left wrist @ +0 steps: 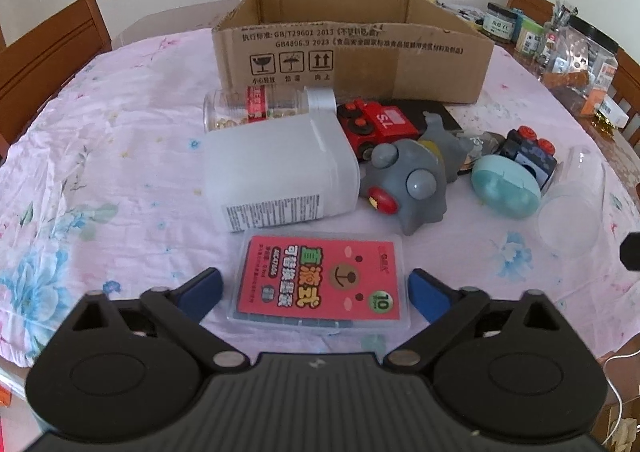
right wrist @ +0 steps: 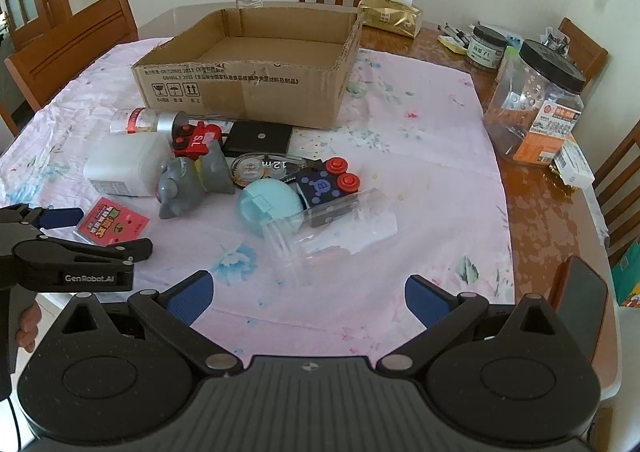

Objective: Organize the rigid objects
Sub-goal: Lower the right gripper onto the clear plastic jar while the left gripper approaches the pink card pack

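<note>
While the counter (right wrist: pixel 440 139) under its floral cloth runs off both views, the open cardboard box (right wrist: pixel 248 67) (printed "GB/T29601") stands behind the clutter. Beside a white bottle (left wrist: pixel 276 171), the grey toy (left wrist: pixel 408 183) partly hides a red car (left wrist: pixel 380 123) marked "SL". Left gripper (left wrist: pixel 316 292) jaws stand wide, flanking the untouched red-labelled case (left wrist: pixel 320 284). Right gripper (right wrist: pixel 308 300) jaws gape empty before a clear tube (right wrist: pixel 332 228).

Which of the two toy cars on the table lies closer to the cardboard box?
The red toy car marked "SL" lies closer to the cardboard box. The dark blue toy car with red wheels lies further out, beside the teal egg-shaped case.
</note>
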Action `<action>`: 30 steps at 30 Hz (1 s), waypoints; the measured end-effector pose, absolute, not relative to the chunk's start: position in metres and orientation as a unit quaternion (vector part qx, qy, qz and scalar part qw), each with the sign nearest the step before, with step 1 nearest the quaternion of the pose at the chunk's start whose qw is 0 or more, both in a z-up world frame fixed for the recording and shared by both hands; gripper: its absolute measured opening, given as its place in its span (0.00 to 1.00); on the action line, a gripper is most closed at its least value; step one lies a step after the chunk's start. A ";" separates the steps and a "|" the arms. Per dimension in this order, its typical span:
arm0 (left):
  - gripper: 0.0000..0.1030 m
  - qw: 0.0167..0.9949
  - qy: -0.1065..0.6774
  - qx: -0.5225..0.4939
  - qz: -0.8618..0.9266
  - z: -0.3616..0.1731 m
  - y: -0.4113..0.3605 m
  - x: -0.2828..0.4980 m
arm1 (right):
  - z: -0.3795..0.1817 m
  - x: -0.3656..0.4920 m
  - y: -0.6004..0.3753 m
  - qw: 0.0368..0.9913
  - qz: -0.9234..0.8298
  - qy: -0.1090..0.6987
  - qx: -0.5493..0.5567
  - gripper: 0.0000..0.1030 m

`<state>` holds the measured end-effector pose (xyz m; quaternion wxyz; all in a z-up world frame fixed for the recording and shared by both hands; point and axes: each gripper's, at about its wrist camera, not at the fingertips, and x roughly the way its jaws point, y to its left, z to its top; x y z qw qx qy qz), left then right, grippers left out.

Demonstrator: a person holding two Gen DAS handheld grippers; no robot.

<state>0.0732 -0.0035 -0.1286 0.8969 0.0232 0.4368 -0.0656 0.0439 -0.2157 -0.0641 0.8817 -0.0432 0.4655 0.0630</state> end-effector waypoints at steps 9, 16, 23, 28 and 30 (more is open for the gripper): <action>0.87 0.896 0.438 0.025 -0.070 -0.127 0.003 0.070 | -0.065 0.071 -0.231 0.888 0.072 0.452 -0.048 1.00; 0.87 0.894 0.441 0.026 -0.067 -0.126 0.009 0.068 | -0.081 0.113 -0.237 0.882 0.097 0.459 -0.046 1.00; 0.87 0.893 0.444 0.026 -0.069 -0.126 0.012 0.067 | -0.088 0.106 -0.227 0.860 0.112 0.497 -0.033 1.00; 0.87 0.892 0.446 0.032 -0.073 -0.126 0.014 0.066 | -0.090 0.087 -0.210 0.847 0.105 0.522 -0.006 1.00; 0.87 0.891 0.448 0.033 -0.072 -0.126 0.015 0.066 | -0.092 0.082 -0.199 0.844 0.106 0.526 0.006 1.00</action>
